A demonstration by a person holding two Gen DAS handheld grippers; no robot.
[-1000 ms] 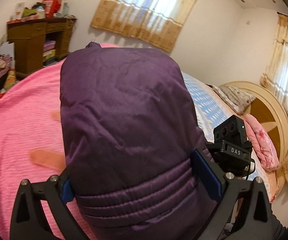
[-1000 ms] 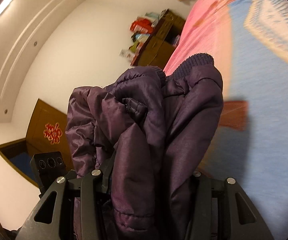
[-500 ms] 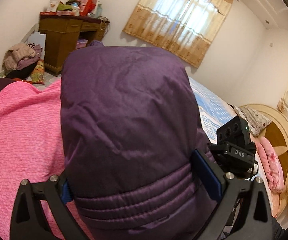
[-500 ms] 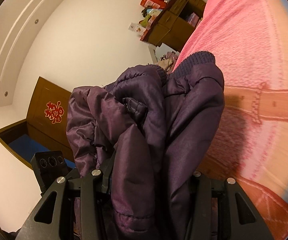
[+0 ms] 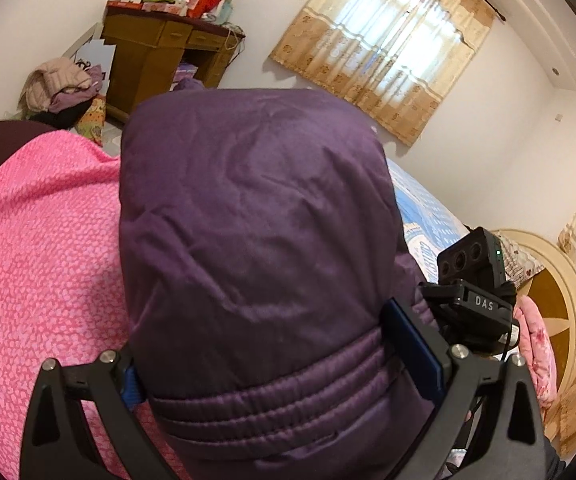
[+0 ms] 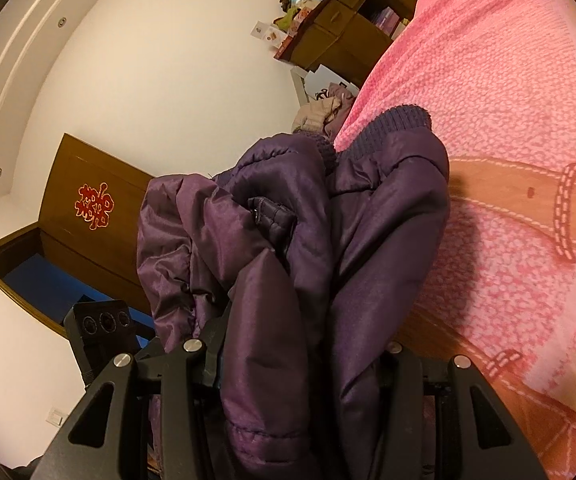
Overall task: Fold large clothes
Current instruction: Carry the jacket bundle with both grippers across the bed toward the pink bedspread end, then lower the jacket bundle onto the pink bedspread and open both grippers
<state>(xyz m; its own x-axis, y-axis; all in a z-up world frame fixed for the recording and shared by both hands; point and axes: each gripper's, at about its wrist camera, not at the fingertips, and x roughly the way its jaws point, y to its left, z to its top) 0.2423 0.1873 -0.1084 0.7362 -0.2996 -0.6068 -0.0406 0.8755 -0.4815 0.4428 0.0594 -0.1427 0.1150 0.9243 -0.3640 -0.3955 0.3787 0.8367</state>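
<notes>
A dark purple padded jacket [image 5: 256, 240] fills the middle of the left wrist view. My left gripper [image 5: 272, 352] is shut on its quilted hem, and the cloth bulges out ahead of the fingers and hides their tips. In the right wrist view the same jacket [image 6: 295, 264] is bunched in folds, with its ribbed knit cuff on top. My right gripper [image 6: 299, 360] is shut on that bunch. Both hold the jacket over the pink bedspread [image 5: 36, 248], which also shows in the right wrist view [image 6: 519, 96].
A wooden desk [image 5: 160, 56] with boxes on top stands at the far wall, with a heap of clothes [image 5: 64, 88] on the floor beside it. A curtained window [image 5: 383, 40] is behind. The round headboard [image 5: 547, 312] is at right. A brown door [image 6: 88, 216] is at left.
Both grippers have carried the jacket toward the foot of the bed, nearer the desk. More floor and the clothes heap have come into view. The grips have not changed.
</notes>
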